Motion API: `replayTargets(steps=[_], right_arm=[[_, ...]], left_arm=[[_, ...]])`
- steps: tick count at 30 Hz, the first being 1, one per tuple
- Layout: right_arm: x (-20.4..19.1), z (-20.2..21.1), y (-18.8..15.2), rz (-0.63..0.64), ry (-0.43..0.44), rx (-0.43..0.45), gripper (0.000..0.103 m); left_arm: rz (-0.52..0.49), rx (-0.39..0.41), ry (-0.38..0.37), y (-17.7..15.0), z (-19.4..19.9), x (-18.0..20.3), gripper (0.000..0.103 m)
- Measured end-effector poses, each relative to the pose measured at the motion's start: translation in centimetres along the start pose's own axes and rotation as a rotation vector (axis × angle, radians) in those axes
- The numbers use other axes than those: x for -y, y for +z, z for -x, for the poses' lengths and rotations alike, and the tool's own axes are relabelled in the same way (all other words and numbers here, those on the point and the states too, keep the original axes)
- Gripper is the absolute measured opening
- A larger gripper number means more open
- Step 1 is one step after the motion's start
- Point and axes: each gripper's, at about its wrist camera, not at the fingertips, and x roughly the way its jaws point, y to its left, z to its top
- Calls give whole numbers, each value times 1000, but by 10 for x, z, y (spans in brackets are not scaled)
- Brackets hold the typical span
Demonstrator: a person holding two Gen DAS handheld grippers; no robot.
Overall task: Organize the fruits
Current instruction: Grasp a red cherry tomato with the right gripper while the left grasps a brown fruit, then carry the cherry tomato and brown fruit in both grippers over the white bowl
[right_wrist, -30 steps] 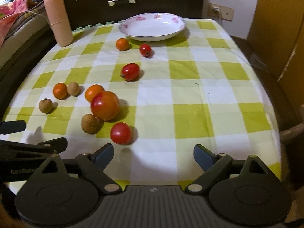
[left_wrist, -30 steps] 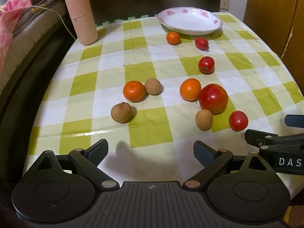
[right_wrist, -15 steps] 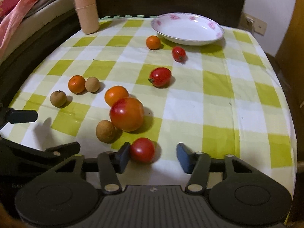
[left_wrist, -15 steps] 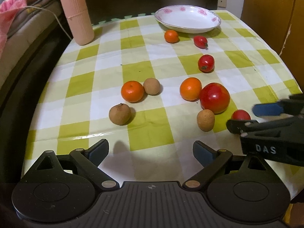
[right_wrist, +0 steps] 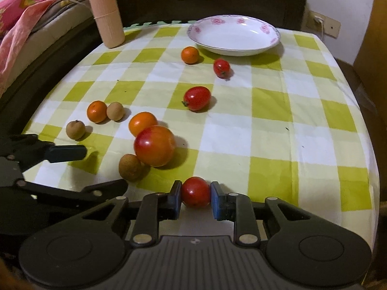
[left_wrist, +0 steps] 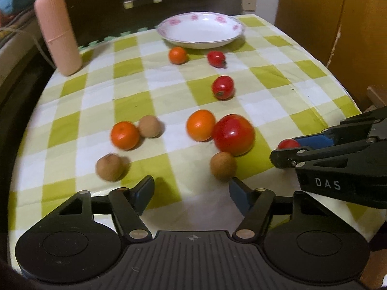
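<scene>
The right gripper (right_wrist: 196, 197) has its jaws closed on a small red tomato (right_wrist: 195, 191) at the near table edge. It should squeeze softly and lift straight up, then go to the plate (right_wrist: 271, 46). The left gripper (left_wrist: 191, 189) hangs wide open, holding nothing. Half a second ago the right jaws were open beside the tomato.

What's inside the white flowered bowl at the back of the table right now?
Nothing: the white bowl shows only bare white inside in both views. All fruit lies on the checked cloth; its near rim hides a thin strip of the bowl's inside.
</scene>
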Motion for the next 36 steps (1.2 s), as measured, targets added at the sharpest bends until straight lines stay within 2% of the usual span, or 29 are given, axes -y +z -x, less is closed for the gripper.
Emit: replayTargets(steps=[5, 13, 16, 21, 24, 29, 36], right_arm=[[10, 1, -2, -49, 16, -4, 24], [21, 3, -3, -99, 50, -6, 25], [24, 4, -4, -108, 55, -5, 24], [27, 8, -6, -123, 33, -10, 24], [26, 10, -6, -127, 18, -8, 24], [19, 13, -1, -110, 3, 10, 24], [8, 11, 10, -85, -4, 19, 24]], left_arm=[[-38, 0, -14, 6, -11, 11, 66], [-13, 6, -40, 11, -16, 11, 62], [0, 4, -39, 12, -15, 11, 57], [6, -2, -48, 14, -13, 11, 37], [10, 1, -62, 10, -11, 11, 32], [17, 3, -71, 6, -7, 7, 31], [80, 18, -94, 10, -1, -6, 31]])
